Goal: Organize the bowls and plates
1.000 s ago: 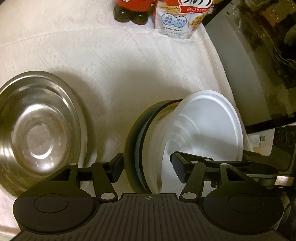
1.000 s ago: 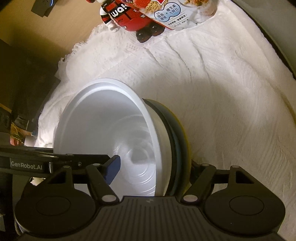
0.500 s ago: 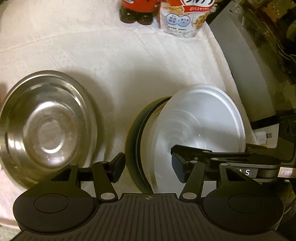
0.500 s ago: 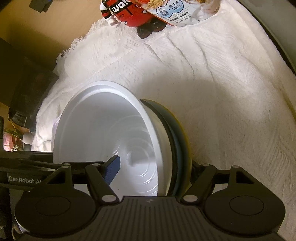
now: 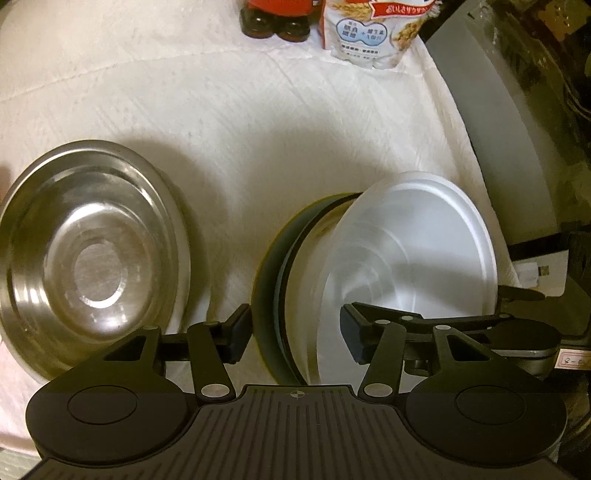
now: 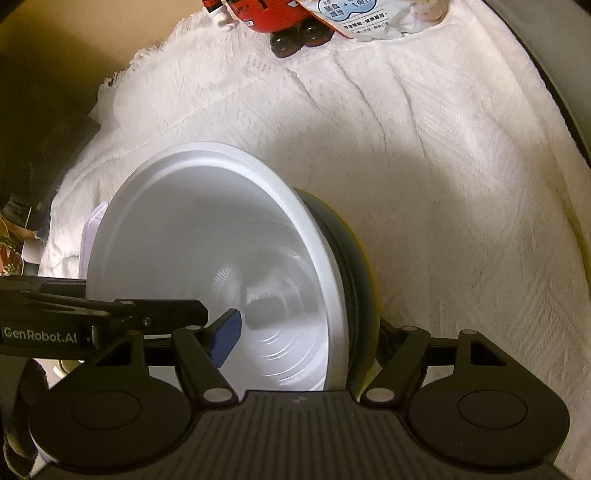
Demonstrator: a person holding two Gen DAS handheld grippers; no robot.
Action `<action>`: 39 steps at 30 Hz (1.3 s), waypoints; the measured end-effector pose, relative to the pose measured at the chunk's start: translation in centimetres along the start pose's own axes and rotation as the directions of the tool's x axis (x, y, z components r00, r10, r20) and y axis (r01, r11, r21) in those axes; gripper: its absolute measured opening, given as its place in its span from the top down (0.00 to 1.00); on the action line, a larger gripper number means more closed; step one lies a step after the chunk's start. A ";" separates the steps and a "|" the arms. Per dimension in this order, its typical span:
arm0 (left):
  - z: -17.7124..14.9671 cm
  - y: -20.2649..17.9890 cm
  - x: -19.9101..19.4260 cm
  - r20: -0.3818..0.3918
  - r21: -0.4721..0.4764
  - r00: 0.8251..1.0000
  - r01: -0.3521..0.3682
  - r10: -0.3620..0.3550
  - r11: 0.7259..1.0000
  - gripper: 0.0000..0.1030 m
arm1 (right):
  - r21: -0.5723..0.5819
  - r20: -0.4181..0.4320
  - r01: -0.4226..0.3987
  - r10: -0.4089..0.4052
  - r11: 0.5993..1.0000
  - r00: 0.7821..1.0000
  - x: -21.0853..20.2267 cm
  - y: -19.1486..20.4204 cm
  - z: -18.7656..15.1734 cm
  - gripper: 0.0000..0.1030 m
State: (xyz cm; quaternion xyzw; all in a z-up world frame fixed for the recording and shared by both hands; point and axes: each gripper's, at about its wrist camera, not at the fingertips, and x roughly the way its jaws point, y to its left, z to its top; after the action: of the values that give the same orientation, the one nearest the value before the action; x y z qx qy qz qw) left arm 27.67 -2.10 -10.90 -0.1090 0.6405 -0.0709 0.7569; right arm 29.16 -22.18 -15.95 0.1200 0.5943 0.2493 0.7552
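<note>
**Both grippers clamp a nested stack of bowls and plates from opposite sides**

The left gripper [image 5: 295,332] straddles the near edge of a tilted stack: 1 finger sits outside the dark plate [image 5: 271,288], the other inside the white bowl [image 5: 413,251], and the jaws are drawn in around the rims. The right gripper [image 6: 306,336] grips the same stack from the other side, its blue-padded finger inside the white bowl [image 6: 207,236] and its other finger behind the dark plate [image 6: 356,258]; whether that hidden pad actually touches the plate is hard to confirm. Each gripper shows in the other's view, reaching into the bowl.

The stack stands on edge above the white cloth [image 6: 443,166]. A steel bowl [image 5: 88,254] rests upright on the cloth to the left, well apart from the stack. At the far edge stand a red bottle pack [image 5: 275,16] and a cereal bag [image 5: 369,33], side by side.
</note>
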 end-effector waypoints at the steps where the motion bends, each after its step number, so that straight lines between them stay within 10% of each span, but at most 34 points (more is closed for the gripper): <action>1: 0.0 -0.1 0.2 -0.004 0.001 1.000 -0.002 0.002 1.000 0.45 | -0.003 0.000 0.006 -0.006 1.000 1.000 0.0 0.0 0.0 0.29; 39: 0.2 0.1 1.6 -0.026 -0.019 1.000 -0.003 0.002 1.000 0.44 | 0.123 -0.037 -0.019 0.024 0.992 0.999 0.4 -0.8 0.3 0.44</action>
State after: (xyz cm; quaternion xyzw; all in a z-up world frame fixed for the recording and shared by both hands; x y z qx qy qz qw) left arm 28.11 -2.41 -12.37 -0.1146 0.6511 -0.0651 0.7475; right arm 29.72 -22.66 -16.56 0.1677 0.6215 0.2229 0.7321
